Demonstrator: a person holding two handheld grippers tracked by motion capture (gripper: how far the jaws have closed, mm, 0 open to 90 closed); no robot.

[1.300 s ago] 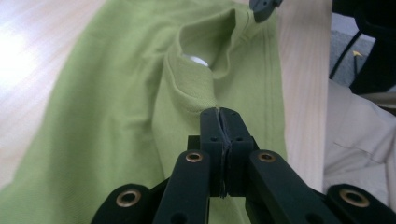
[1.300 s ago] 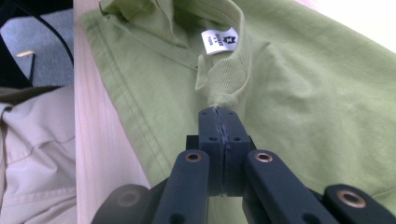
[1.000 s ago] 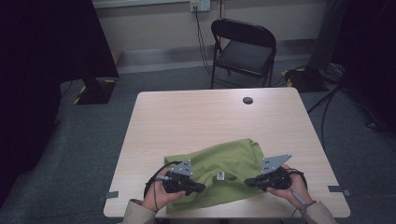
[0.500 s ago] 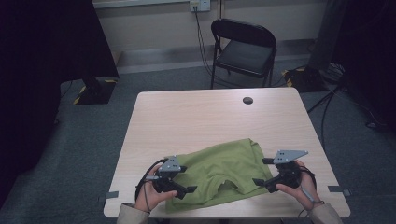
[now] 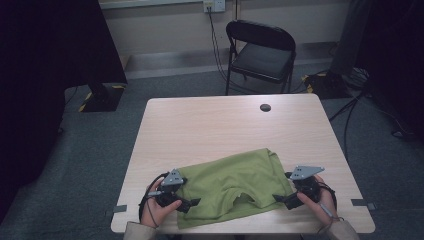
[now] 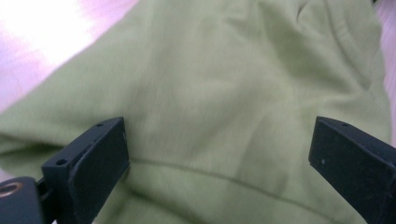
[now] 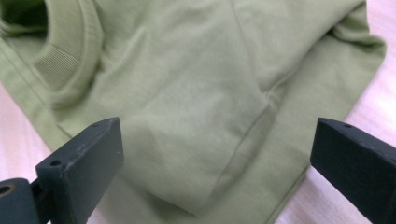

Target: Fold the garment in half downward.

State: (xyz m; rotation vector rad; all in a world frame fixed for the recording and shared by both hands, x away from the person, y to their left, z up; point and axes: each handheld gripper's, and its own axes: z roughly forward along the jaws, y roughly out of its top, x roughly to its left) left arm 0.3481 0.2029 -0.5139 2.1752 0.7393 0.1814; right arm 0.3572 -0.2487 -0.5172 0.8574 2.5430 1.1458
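While hovering at either end of the green shirt [image 5: 231,187], left gripper [image 5: 192,204] and right gripper [image 5: 277,198] both gaping wide (just opened up, shirt below, nothing pinched).

Both grippers' fingers [image 6: 93,163] now apart.

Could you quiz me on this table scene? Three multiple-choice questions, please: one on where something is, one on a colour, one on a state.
1. Where does the small dark disc lie on the table?
A. near the far edge
B. under the shirt
C. in a hand

2. What colour is the shirt?
A. red
B. green
C. white

3. How do the jaws of the left gripper stand?
A. clamped on cloth
B. wide apart
C. holding the disc

Answers: 1 A, it sits near the chair-side edge; 2 B, green cloth in all views; 3 B, the jaws stand apart over the cloth.
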